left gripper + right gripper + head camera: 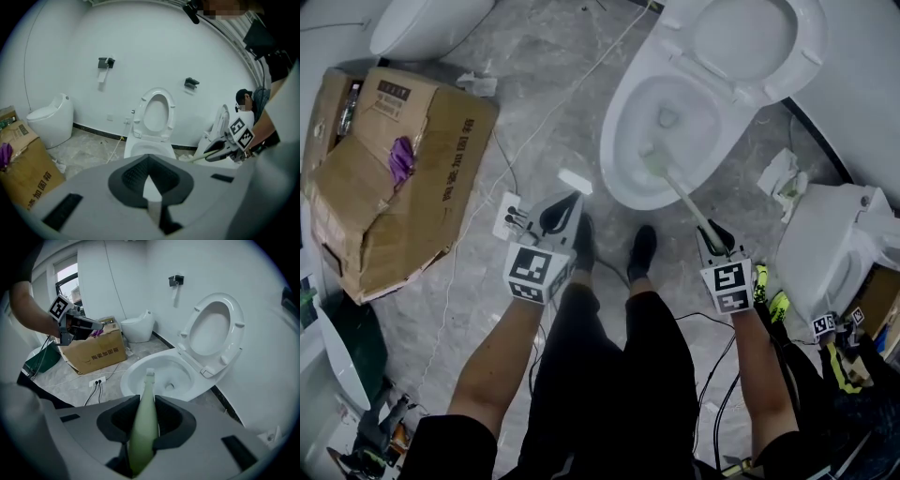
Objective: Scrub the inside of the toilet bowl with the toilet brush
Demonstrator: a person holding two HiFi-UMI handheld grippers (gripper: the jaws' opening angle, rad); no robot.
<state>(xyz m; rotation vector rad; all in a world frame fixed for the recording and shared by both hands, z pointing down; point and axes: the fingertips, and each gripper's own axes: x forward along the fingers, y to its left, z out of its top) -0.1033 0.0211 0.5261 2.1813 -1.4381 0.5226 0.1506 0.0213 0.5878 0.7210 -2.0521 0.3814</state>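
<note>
The white toilet bowl (623, 178) stands open ahead of my feet, its seat and lid (748, 39) tipped up. A pale green toilet brush (682, 195) runs from my right gripper (713, 236) into the bowl, and its head (654, 161) rests on the inner wall near the front rim. In the right gripper view the jaws (145, 414) are shut on the brush handle (144, 401), which points into the bowl (129, 377). My left gripper (568, 202) hovers left of the bowl, shut with nothing in it (149, 182), facing the toilet (150, 140).
A large cardboard box (403, 169) lies at the left. A power strip (508, 214) and cables cross the floor near my left gripper. Another toilet (834, 244) and crumpled paper (783, 178) sit at the right, with a second person (839, 366) beside them.
</note>
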